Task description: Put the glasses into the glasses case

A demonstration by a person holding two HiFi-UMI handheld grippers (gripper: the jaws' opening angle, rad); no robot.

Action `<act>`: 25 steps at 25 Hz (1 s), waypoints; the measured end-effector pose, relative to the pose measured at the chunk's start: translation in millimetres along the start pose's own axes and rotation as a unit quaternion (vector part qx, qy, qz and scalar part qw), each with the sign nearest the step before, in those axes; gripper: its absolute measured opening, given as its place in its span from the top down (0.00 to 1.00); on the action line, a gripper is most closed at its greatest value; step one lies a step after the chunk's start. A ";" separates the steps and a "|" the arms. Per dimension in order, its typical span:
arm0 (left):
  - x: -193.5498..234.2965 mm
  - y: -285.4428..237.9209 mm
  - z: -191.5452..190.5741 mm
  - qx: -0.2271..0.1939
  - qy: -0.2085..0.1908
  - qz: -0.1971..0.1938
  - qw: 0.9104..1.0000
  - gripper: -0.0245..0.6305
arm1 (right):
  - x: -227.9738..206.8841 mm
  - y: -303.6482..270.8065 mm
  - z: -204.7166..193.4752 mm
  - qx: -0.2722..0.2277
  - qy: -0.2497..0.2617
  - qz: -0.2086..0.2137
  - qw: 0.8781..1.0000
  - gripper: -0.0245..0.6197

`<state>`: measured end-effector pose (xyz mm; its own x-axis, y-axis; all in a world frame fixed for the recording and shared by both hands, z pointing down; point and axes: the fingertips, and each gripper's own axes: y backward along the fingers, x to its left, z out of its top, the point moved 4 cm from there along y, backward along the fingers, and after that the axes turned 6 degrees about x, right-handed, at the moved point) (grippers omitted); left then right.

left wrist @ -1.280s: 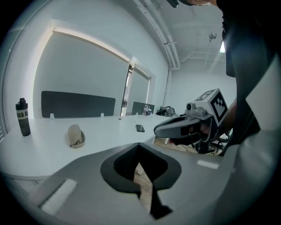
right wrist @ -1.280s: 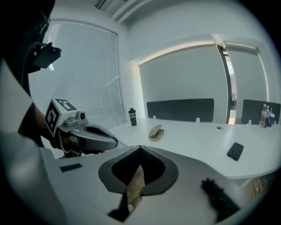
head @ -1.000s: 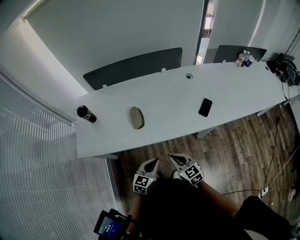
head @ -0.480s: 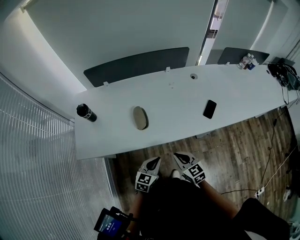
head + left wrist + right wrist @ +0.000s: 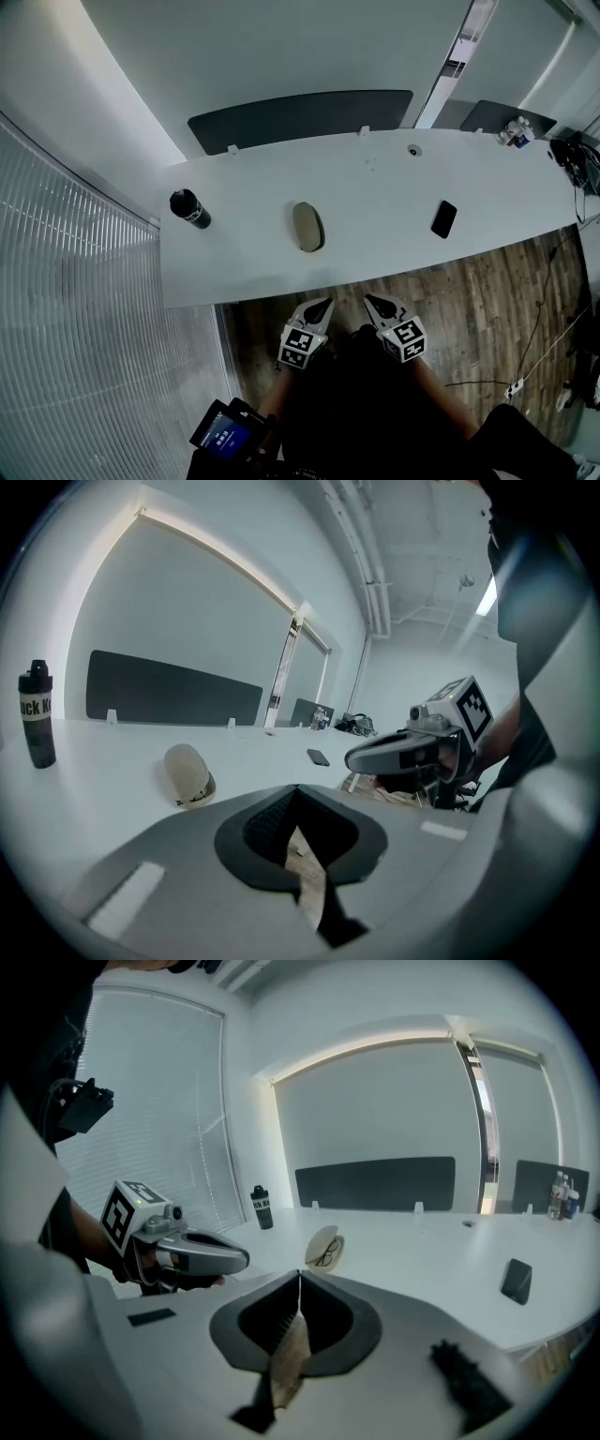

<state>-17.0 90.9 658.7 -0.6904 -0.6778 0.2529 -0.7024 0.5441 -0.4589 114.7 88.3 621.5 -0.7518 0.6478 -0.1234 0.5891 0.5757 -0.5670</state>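
Bottle [image 5: 190, 208], phone [image 5: 443, 218], glasses case [image 5: 307, 226], white table [image 5: 375, 202]

The left gripper [image 5: 324, 305] and right gripper [image 5: 370, 302] have grey shells with dark tips. Behind each sits a black-and-white marker cube [image 5: 297, 348]. The person's clothing [image 5: 375, 422] is black.

Office, open-plan type. Long white curved desk [image 5: 375, 187] with dark grey privacy screens [image 5: 300, 117] clipped along its far edge and a round cable grommet [image 5: 413, 150] in the top. Wood-look floor [image 5: 487, 309] with a power strip [image 5: 514, 386] and cables lying on it. Ribbed translucent wall panel [image 5: 84, 328] at left (blinds or fluted glass, cannot tell). Bare ceiling with pipes [image 5: 370, 564] and a strip light [image 5: 486, 594]. Smartphone [image 5: 443, 218], black drink bottle [image 5: 190, 208] and small bottles [image 5: 517, 131] on the desk.
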 end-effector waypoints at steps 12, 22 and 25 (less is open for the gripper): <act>57.0 -55.4 33.1 0.061 -0.022 -0.010 0.998 0.95 | -54.9 -90.4 31.6 0.036 -0.018 0.047 0.998 0.95; 104.6 -115.2 86.6 0.114 -0.023 0.015 0.993 0.95 | -143.7 -190.1 55.2 0.053 -0.109 0.084 0.989 0.95; 107.3 -124.2 80.0 0.125 -0.006 0.014 0.992 0.95 | -145.5 -188.0 46.2 0.072 -0.111 0.099 0.986 0.95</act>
<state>10.0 -89.0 674.7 -0.7056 -0.6713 0.2270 -0.6166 0.4237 -0.6636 99.6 -137.2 708.4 -0.6816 0.6057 -0.4105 0.6950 0.3605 -0.6221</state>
